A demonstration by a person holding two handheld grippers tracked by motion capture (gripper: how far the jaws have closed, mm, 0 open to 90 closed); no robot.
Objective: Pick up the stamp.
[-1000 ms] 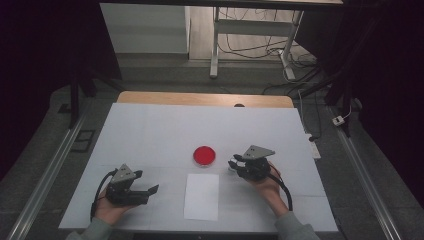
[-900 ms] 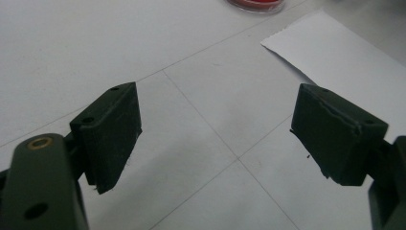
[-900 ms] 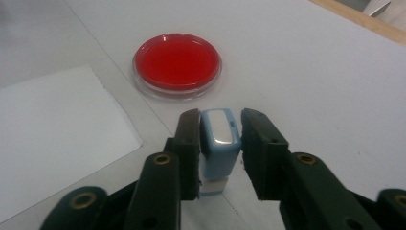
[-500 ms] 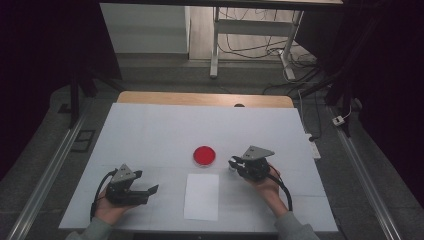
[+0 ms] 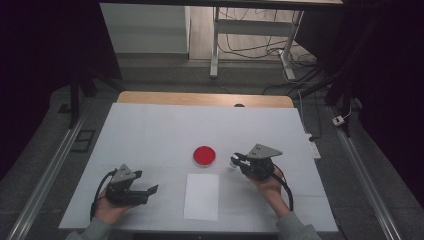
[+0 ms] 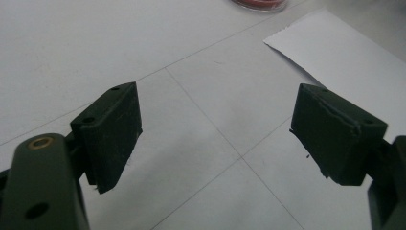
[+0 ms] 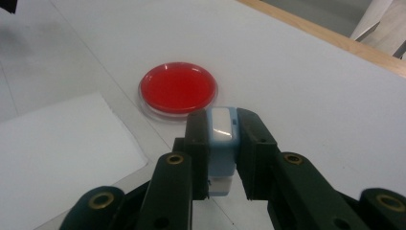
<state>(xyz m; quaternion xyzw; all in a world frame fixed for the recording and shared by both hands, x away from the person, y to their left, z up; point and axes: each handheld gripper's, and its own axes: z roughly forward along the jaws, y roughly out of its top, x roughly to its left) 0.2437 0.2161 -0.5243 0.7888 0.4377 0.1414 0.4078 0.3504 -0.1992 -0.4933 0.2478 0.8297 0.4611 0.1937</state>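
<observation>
- My right gripper [image 7: 221, 143] is clamped on a small pale-blue and white block [image 7: 221, 139], which looks like a stamp. Its two flat sides sit squarely between the black pads, and its white end points away from me.
- In the right gripper view, the round red dish [image 7: 177, 88] lies flat on the white table [image 5: 150, 130] at about eleven o'clock from the block's tip. It is near but not touching.
- From the high view, that dish [image 5: 205, 155] sits at roughly nine o'clock from my right gripper [image 5: 239, 161]. The white paper sheet [image 5: 201, 196] lies just below the dish, toward me.
- My left gripper [image 5: 150, 190] rests low on the table at the sheet's nine o'clock with its jaws wide apart and nothing between them. The left gripper view shows bare table between the pads and a corner of the sheet [image 6: 354, 62] at two o'clock.
- I judge the step in hand to be bringing the block over the red dish to press it in.
- To do it well, I should keep the clamp firm so the block cannot twist.
- I should line the block's end up over the middle of the dish, not its clear rim.
- I should come down straight, since a tilted touch would push the light dish sideways.
- My left gripper could steady the sheet later, so I should keep it clear of the dish for now.
</observation>
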